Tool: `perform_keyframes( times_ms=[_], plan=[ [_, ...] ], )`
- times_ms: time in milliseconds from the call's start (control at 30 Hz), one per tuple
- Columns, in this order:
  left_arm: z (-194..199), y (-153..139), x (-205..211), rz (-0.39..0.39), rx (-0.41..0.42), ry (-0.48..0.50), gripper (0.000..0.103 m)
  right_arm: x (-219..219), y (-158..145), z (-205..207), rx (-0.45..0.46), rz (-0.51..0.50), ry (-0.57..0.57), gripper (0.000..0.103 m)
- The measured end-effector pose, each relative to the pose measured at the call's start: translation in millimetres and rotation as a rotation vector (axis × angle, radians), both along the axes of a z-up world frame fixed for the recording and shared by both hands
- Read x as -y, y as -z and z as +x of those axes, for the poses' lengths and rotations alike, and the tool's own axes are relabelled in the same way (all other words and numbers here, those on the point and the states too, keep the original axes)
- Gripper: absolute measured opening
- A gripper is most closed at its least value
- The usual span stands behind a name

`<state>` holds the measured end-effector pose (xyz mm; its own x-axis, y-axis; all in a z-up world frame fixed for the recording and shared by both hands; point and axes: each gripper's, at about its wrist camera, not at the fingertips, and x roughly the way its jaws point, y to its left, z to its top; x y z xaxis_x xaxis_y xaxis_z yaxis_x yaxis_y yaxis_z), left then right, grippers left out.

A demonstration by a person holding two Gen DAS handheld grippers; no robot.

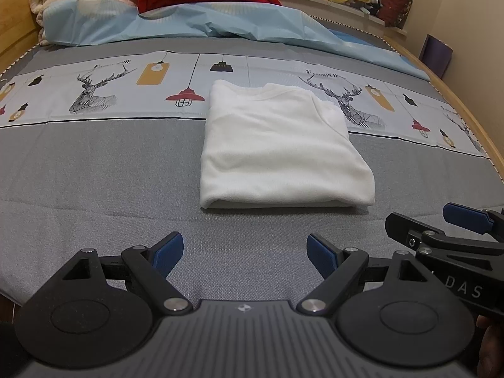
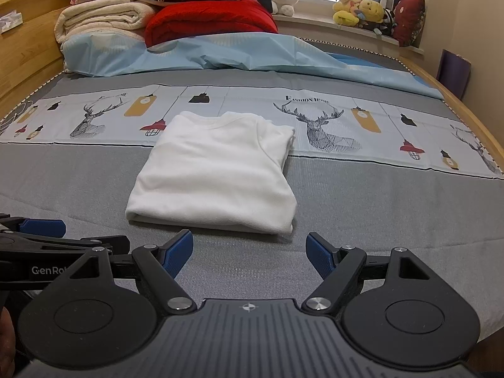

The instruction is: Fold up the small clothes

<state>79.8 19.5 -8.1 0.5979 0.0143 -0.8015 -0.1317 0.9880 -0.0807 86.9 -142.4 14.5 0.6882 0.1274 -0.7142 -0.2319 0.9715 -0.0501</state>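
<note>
With the white garment [image 1: 283, 145] lying folded flat on the bed [image 1: 94, 173] ahead, both your left hand-held gripper [image 1: 245, 256] and right hand-held gripper [image 2: 250, 256] are spread and empty, so press any loose edge square.

A small white garment [image 1: 283, 145] lies folded into a neat rectangle. It rests flat mid-bed, neckline at the far edge, fold at the near.
</note>
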Motion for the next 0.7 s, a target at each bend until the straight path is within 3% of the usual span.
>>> perform_keyframes(
  times_ms=[700],
  plan=[
    [0.2,1.3,-2.0,-0.003,-0.004,0.008,0.089,1.2,5.9,-0.2,-0.007,0.004,0.002,0.080]
  ],
)
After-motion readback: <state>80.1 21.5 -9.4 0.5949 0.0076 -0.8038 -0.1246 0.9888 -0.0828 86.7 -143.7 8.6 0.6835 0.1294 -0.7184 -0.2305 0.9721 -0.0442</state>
